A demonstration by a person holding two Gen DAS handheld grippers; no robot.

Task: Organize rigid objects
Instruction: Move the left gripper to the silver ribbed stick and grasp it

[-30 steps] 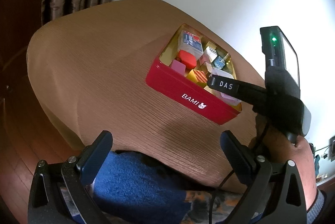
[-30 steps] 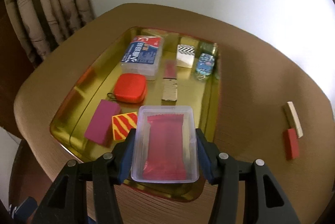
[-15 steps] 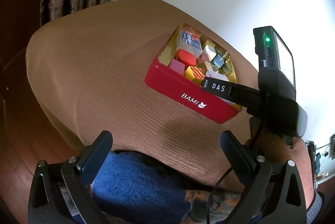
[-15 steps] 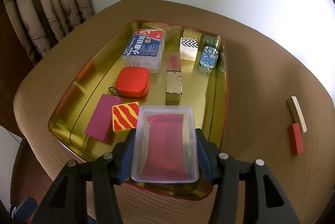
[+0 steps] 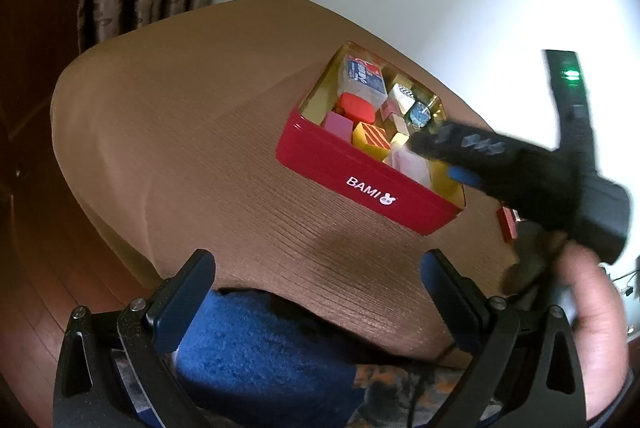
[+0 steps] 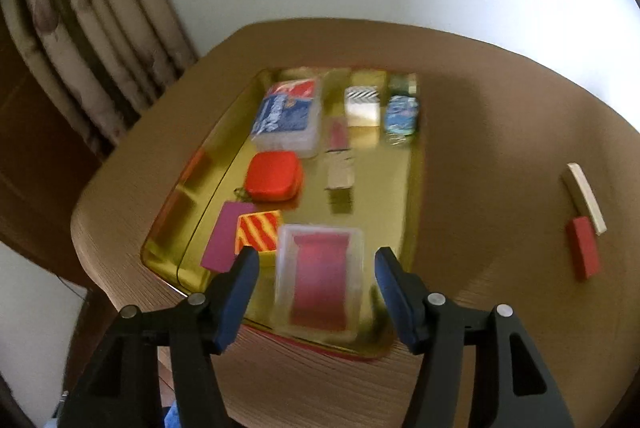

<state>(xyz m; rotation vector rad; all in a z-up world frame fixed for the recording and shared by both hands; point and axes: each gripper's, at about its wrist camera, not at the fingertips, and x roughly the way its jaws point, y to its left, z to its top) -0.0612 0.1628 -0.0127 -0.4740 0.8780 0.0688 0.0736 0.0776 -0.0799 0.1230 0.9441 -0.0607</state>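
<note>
A red tin [image 5: 360, 180] with a gold inside [image 6: 372, 196] holds several small items, among them a blue-and-red lidded box [image 6: 290, 116], a red case [image 6: 274, 178] and a striped block [image 6: 258, 230]. A clear plastic box [image 6: 320, 280] with a red packet lies at the tin's near end. My right gripper [image 6: 316, 260] straddles it with its jaws opening, and both pads stand off its sides. On the table right of the tin lie a red block [image 6: 584, 248] and a pale block [image 6: 584, 200]. My left gripper [image 5: 316, 260] hangs open and empty over the table's near edge.
The round brown table [image 5: 180, 148] stands against a white wall, with curtains [image 6: 80, 28] at the left. A blue cloth [image 5: 260, 348] shows below the table edge under my left gripper. A hand [image 5: 592, 328] holds the right gripper, blurred in the left wrist view.
The right gripper's jaws have spread off the clear box, which now rests in the tin, and the gripper has drawn back and up a little. The left gripper has not moved.
</note>
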